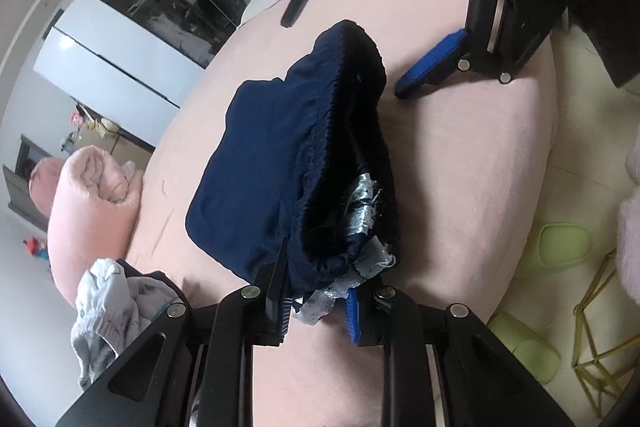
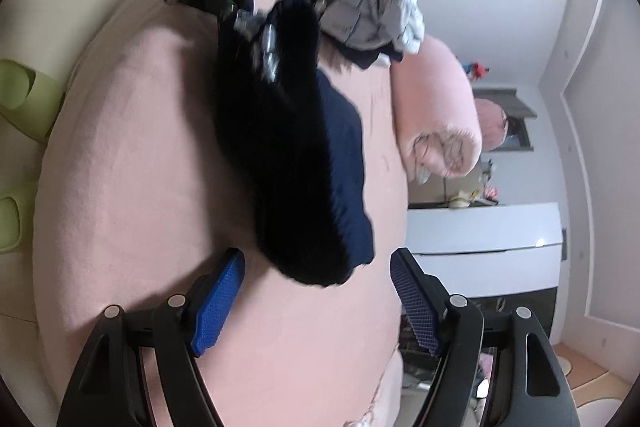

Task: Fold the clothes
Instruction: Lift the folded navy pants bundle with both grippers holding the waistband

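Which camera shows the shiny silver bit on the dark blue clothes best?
The left wrist view: the silver patch sits close and sharp beside the left claw. In the right wrist view the silver patch looks far, blurred and partly hidden.

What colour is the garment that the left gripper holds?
Dark navy blue garment, clearest in the left wrist view.
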Motion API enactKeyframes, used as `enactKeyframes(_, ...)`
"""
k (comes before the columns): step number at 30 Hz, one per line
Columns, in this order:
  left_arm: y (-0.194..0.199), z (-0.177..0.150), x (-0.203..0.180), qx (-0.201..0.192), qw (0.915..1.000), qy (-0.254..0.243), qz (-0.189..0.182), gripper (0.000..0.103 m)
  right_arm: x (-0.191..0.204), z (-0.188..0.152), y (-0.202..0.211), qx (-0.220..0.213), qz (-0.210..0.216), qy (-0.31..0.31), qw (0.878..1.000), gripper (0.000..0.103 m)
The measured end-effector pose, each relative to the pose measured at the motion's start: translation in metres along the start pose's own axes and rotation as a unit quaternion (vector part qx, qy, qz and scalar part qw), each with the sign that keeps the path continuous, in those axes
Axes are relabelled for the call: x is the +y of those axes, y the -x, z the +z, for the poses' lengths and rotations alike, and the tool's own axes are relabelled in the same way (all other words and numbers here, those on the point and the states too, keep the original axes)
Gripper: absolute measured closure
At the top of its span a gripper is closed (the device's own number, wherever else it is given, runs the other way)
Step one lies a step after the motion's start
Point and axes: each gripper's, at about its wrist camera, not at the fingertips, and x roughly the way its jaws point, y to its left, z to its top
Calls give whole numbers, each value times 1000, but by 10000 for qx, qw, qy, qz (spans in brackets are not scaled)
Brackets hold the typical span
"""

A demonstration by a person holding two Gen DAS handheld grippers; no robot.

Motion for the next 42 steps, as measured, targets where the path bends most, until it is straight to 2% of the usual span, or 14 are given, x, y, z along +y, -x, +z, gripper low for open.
enactKeyframes(3,0,3,4,10,9998,156,-108,84,-4,1,-4,16,89,-61,9999,28)
enactKeyframes(6,11,7,7,36,9995,255,-193,84,-4,4,-8,-45,-38,149,9999,28)
enactKeyframes(13,3,9,18,154,9973,593,-411,84,-2,13,-14,-113,-31,204,9997,31)
enactKeyframes(15,4,8,15,176,9965,687,-444,84,3,14,-15,-89,45,200,9997,45)
enactKeyframes(19,6,7,12,207,9953,798,-511,84,13,12,-12,-13,113,122,9999,63)
enactKeyframes(21,6,6,12,219,9952,794,-534,84,21,12,-11,34,138,181,9997,82)
enactKeyframes(24,6,8,14,266,9945,825,-583,84,31,12,-9,47,18,301,9995,84)
enactKeyframes(31,-3,10,32,450,9891,989,-990,84,18,14,-14,117,608,639,9960,84)
enactKeyframes(37,-8,15,46,629,9848,951,-1309,84,-11,13,-19,109,1148,271,9930,84)
enactKeyframes(42,2,24,51,608,9888,710,-1165,84,-29,14,-20,76,1334,263,9907,84)
